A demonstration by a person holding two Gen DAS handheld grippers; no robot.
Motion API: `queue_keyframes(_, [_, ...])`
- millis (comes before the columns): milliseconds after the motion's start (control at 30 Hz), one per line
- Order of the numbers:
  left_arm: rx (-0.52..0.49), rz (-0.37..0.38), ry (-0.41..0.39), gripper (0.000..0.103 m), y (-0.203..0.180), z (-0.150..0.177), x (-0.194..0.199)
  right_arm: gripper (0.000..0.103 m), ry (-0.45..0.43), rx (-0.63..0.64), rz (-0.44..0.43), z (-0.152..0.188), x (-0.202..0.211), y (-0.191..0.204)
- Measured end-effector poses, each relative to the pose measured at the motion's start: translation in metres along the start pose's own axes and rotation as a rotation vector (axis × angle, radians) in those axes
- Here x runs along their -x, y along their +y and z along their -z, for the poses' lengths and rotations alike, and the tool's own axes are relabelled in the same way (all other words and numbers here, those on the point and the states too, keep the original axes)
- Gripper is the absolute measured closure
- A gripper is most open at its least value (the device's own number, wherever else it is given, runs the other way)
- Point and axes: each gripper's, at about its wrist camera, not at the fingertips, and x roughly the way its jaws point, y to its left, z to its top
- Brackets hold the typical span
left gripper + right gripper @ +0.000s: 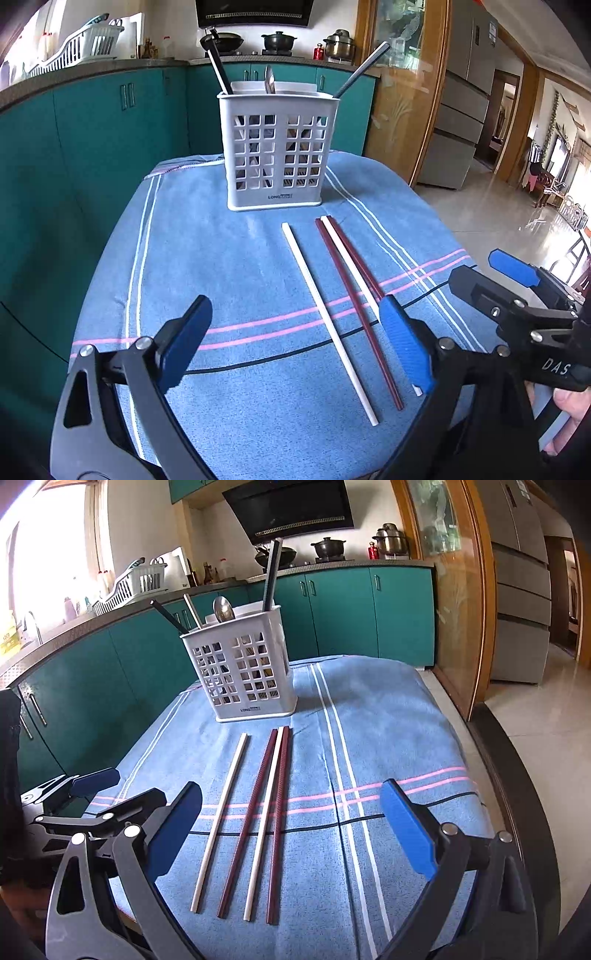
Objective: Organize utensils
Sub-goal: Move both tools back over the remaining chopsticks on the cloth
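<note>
While the left gripper hovers wide open over the blue striped cloth, nothing sits between its pads. Ahead stands the white utensil basket, dark handles and a spoon poking out. One white chopstick lies alone; the rest are partly hidden behind the gripper's right finger. The right gripper crowds in from the right edge.

Over to the right wrist view: the right gripper gapes open too, holding nothing. Four chopsticks, white and dark red alternating, lie side by side on the cloth just before the basket. The left gripper sits at left.
</note>
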Motion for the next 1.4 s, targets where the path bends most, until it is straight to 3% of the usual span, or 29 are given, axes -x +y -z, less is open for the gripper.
queue_keyframes(167, [0.007,-0.015,-0.008,0.013,0.004,-0.002,0.002,0.01,-0.001,0.0,-0.003,0.0,-0.004,-0.001])
queue_keyframes(300, [0.014,-0.037,-0.027,0.013,0.009,-0.007,0.004,0.018,0.068,0.004,-0.004,-0.001,-0.023,-0.006])
queue_keyframes(400, [0.032,-0.035,-0.031,0.013,0.016,-0.011,0.005,0.026,0.138,0.063,0.034,-0.011,-0.048,-0.006])
queue_keyframes(500, [0.045,-0.036,-0.035,0.013,0.022,-0.016,0.005,0.035,0.21,0.091,0.014,-0.029,-0.078,-0.003])
queue_keyframes(667, [0.065,-0.039,-0.037,0.013,0.032,-0.021,0.005,0.041,0.279,0.137,0.024,-0.055,-0.135,0.008])
queue_keyframes(800, [0.084,-0.047,-0.022,0.013,0.042,-0.02,0.001,0.051,0.335,0.128,0.052,-0.056,-0.171,0.003])
queue_keyframes(1033, [0.105,-0.047,-0.018,0.012,0.056,-0.021,0.001,0.053,0.349,0.179,0.107,-0.052,-0.186,0.012])
queue_keyframes(1200, [0.105,-0.034,-0.018,0.012,0.057,-0.022,0.001,0.053,0.306,0.142,0.1,-0.058,-0.172,0.003])
queue_keyframes(1400, [0.11,-0.03,-0.009,0.012,0.057,-0.022,-0.001,0.053,0.338,0.156,0.111,-0.052,-0.178,0.004])
